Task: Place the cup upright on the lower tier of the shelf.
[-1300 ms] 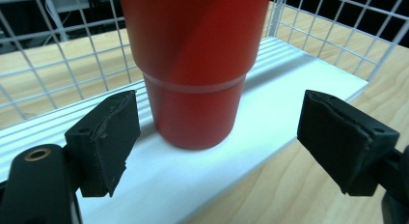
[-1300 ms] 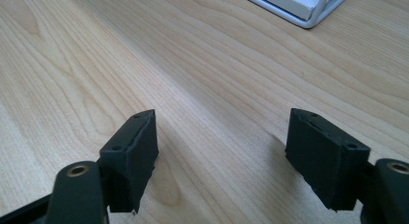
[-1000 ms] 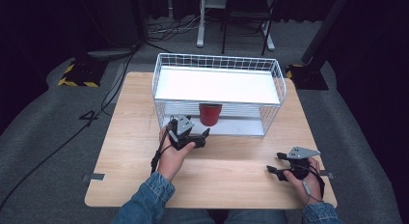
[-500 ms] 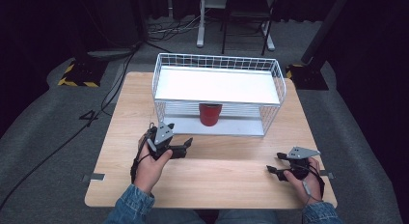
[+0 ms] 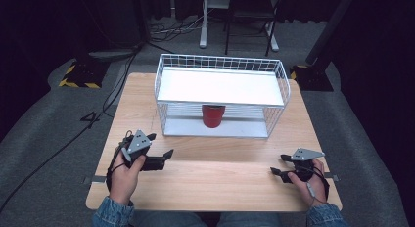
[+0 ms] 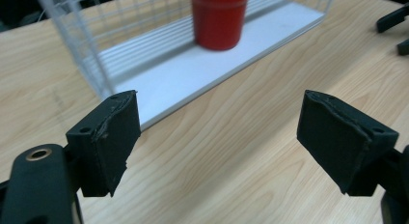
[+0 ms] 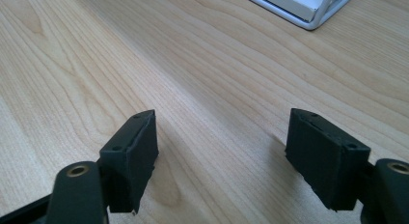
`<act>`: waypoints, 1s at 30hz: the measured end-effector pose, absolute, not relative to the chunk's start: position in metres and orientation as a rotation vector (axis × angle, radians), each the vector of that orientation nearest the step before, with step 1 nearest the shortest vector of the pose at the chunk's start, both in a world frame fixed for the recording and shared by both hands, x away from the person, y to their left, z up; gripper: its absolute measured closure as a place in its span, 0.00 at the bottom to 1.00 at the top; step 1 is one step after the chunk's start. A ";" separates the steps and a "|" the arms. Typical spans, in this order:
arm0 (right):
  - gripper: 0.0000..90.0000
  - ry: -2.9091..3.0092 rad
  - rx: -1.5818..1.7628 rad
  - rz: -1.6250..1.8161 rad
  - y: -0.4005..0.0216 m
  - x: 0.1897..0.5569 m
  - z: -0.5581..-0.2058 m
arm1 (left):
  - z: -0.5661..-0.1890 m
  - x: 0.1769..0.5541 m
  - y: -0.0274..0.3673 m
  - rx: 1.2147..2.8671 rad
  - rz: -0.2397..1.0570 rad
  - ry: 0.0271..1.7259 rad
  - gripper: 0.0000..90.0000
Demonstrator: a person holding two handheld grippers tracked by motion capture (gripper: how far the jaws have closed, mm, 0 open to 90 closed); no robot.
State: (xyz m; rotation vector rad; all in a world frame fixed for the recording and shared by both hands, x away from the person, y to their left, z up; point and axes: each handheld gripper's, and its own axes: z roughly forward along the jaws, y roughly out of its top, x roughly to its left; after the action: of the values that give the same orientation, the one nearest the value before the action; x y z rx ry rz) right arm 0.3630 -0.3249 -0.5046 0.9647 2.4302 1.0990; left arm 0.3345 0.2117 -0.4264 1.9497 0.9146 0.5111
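A red cup (image 5: 213, 115) stands upright on the lower shelf of a white wire rack (image 5: 222, 87) at the table's middle back. My left gripper (image 5: 161, 145) rests on the wooden table (image 5: 220, 183) in front of the rack's left corner, open and empty. In the left gripper view its jaws stand wide apart (image 6: 219, 132), with the red cup (image 6: 219, 19) farther ahead on the rack's white base (image 6: 207, 69). My right gripper (image 5: 277, 165) lies near the front right, open with nothing in it, and points left over bare wood (image 7: 222, 151).
The rack has a white upper shelf (image 5: 220, 87) over the cup. Its front corner (image 7: 308, 9) shows in the right gripper view. The other gripper's black jaw tips (image 6: 393, 26) show far off in the left gripper view. Cables (image 5: 112, 95) run over the dark floor.
My left gripper has drawn back from the rack's front, left and toward the table's near edge. The cup has stayed on the lower shelf. My right gripper has not moved.
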 end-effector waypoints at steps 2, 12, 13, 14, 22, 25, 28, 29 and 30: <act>0.30 2.430 0.965 1.099 -0.325 0.363 -0.505 | -0.427 0.332 0.218 1.946 0.516 0.921 0.18; 0.30 2.430 0.965 1.099 -0.325 0.363 -0.505 | -0.437 0.311 0.248 2.063 0.524 0.969 0.17; 0.30 2.430 0.964 1.099 -0.325 0.363 -0.505 | -0.438 0.309 0.251 2.064 0.520 0.972 0.18; 0.30 2.430 0.965 1.099 -0.325 0.363 -0.505 | -0.440 0.305 0.255 2.059 0.508 0.977 0.18; 0.30 2.430 0.965 1.099 -0.325 0.363 -0.505 | -0.460 0.293 0.275 2.045 0.433 1.004 0.18; 0.30 2.430 0.965 1.099 -0.325 0.363 -0.505 | -0.467 0.292 0.279 2.055 0.418 1.017 0.18; 0.30 2.430 0.964 1.099 -0.325 0.363 -0.505 | -0.473 0.292 0.282 2.073 0.419 1.033 0.18; 0.30 2.430 0.965 1.099 -0.325 0.363 -0.505 | -0.477 0.293 0.283 2.076 0.409 1.043 0.18; 0.30 2.430 0.964 1.099 -0.325 0.363 -0.505 | -0.480 0.293 0.285 2.084 0.404 1.050 0.18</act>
State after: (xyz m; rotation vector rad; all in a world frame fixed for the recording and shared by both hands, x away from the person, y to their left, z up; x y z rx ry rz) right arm 0.3630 -0.3249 -0.5046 0.9645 2.4302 1.0993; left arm 0.2935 0.2846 -0.4800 2.0839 1.0502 0.4040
